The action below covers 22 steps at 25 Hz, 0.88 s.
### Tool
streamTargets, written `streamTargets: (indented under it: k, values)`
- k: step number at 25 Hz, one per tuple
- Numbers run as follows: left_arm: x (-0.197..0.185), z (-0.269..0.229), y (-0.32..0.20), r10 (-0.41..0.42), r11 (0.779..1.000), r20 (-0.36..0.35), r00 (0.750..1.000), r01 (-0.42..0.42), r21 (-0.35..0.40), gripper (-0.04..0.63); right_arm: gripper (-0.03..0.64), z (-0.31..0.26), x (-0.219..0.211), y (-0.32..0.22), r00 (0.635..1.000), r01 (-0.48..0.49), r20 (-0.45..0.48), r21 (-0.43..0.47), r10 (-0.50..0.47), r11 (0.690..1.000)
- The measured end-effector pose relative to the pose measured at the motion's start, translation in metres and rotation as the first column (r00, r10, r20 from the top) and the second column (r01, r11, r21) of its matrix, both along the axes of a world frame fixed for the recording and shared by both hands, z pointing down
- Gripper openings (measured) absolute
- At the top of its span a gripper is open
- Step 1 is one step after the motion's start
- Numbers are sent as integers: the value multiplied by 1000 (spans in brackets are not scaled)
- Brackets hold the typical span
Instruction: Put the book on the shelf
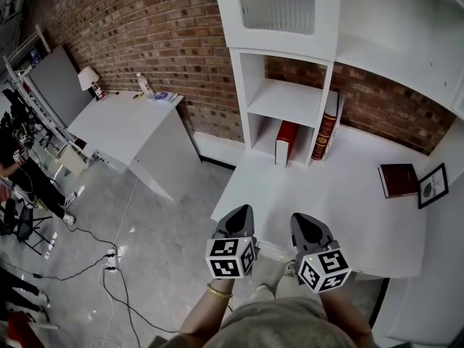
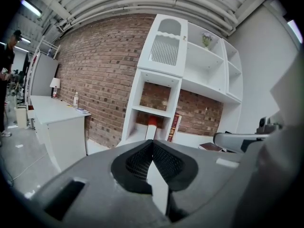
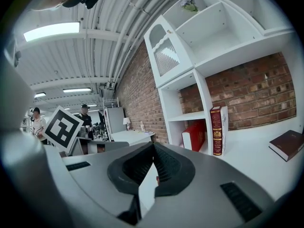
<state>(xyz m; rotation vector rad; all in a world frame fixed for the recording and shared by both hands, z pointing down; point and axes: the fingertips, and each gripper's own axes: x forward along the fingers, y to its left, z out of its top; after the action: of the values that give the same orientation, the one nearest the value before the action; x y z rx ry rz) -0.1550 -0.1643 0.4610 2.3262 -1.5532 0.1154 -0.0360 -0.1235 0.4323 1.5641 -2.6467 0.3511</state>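
A dark red book (image 1: pixel 398 179) lies flat on the white desk (image 1: pixel 319 194), at its right, beside a framed picture (image 1: pixel 433 185). The white shelf unit (image 1: pixel 284 96) stands at the desk's back. A red book (image 1: pixel 286 142) stands in its lower cubby, and a dark gilt-spined book (image 1: pixel 325 133) stands upright against its right side. My left gripper (image 1: pixel 243 210) and right gripper (image 1: pixel 303 219) hover side by side over the desk's near edge, both shut with nothing in them. The flat book (image 3: pixel 287 144) shows far right in the right gripper view, well away from the right gripper (image 3: pixel 153 144). The left gripper (image 2: pixel 152 141) points at the shelf.
A second white table (image 1: pixel 127 125) with a lamp (image 1: pixel 90 80) and a bottle (image 1: pixel 145 85) stands to the left against the brick wall. Cables (image 1: pixel 109 267) run over the grey floor. People and equipment stand at the far left (image 1: pixel 18 172).
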Motion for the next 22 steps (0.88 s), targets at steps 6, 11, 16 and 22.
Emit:
streamTargets:
  k: [6, 11, 16, 22]
  values:
    - [-11, -1, 19, 2, 1000, 6, 1000, -2, -4, 9, 6, 2, -7, 11, 1000, 24, -17, -6, -24, 1000]
    - [-21, 0, 34, 3, 1000, 27, 1000, -3, -12, 9, 6, 4, -15, 19, 998, 50, -22, -11, -50, 999]
    - [-29, 2, 44, 0, 1000, 14, 1000, 1, -27, 9, 6, 6, -22, 26, 997, 72, -17, -16, -72, 997]
    - [-33, 2, 53, 3, 999, 4, 1000, -3, -33, 8, 6, 6, -30, 33, 994, 97, -48, -12, -98, 995]
